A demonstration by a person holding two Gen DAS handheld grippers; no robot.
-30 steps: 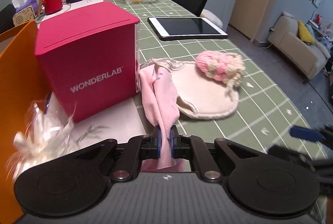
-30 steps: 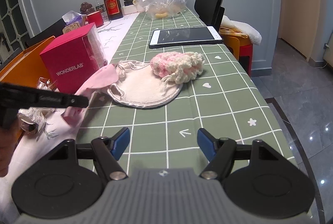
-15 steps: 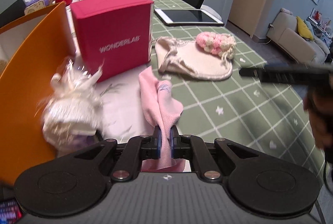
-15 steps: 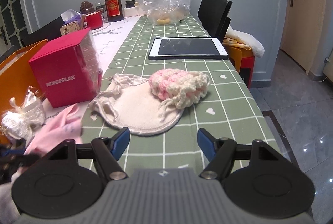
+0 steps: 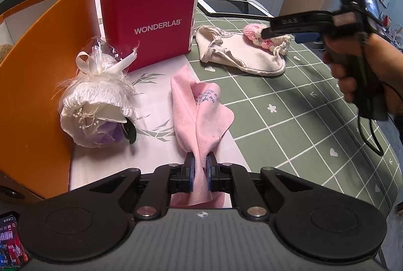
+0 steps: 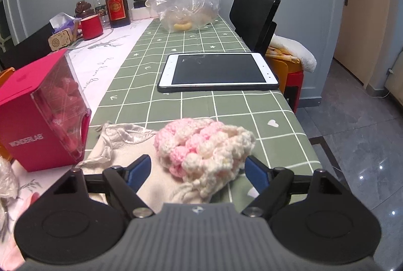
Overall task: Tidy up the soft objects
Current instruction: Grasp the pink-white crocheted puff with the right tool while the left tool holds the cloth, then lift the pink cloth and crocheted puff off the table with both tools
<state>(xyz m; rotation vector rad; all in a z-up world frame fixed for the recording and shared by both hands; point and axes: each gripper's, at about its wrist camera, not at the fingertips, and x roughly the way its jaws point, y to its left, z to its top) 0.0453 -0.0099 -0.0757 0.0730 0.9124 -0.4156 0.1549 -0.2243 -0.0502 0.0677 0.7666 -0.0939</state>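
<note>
A: What is gripped by the left tongs (image 5: 200,166)?

B: A pink cloth (image 5: 199,107) is clamped between them. The rest of it is draped forward over the white runner (image 5: 156,84) on the table (image 5: 289,125), in front of the red box (image 5: 151,21) marked WONDERLAB.

A: And the right tongs (image 6: 197,169)?

B: They are held wide apart, and their jaws have just been opening further. A pink-and-cream crocheted piece (image 6: 204,150) is seen between the blue fingertips (image 6: 139,167), but no pad is pressed on it. In the left wrist view the same tongs (image 5: 284,30) are seen over that crocheted piece (image 5: 269,40), carried by a hand (image 5: 352,62).

A: Where is the crocheted piece placed relative to the box?

B: To the right of the box, resting on a cream drawstring pouch (image 5: 239,54) that is laid flat on the green checked cloth.

A: What else is found near the box?

B: A white wrapped bouquet (image 5: 98,99) is laid to the left front of it, beside an orange panel (image 5: 32,84). A tablet (image 6: 216,70) is set beyond the box, further along the table.
</note>
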